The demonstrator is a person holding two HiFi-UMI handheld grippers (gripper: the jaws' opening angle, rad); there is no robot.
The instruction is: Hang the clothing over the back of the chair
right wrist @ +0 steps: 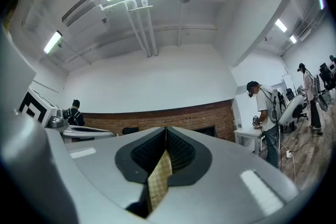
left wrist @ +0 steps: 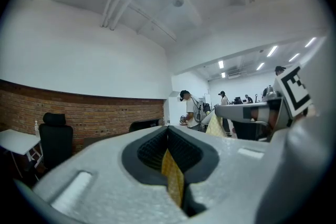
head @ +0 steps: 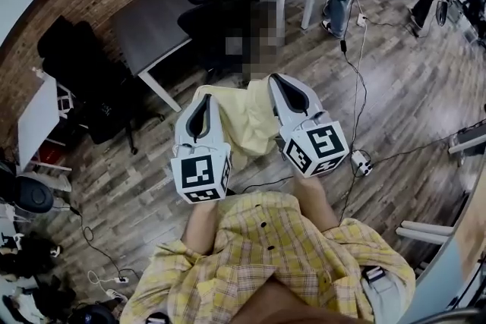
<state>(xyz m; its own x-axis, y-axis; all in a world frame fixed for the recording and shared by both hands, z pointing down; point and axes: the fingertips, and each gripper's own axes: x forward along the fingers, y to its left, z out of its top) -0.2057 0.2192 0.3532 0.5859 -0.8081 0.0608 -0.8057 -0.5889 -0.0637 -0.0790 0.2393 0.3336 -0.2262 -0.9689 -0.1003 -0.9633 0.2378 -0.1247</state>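
Yellow checked garment (head: 244, 121) hung spread between both grippers above the wooden floor (head: 410, 110), short of the black office chair (head: 215, 11). Left gripper (head: 203, 99) and right gripper (head: 278, 80) each had fingers pinched tight on its edge. Best kept taut and raised higher than the chair before draping.

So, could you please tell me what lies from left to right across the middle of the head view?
White table → black chair → left gripper → yellow clothing → right gripper → white power strip.
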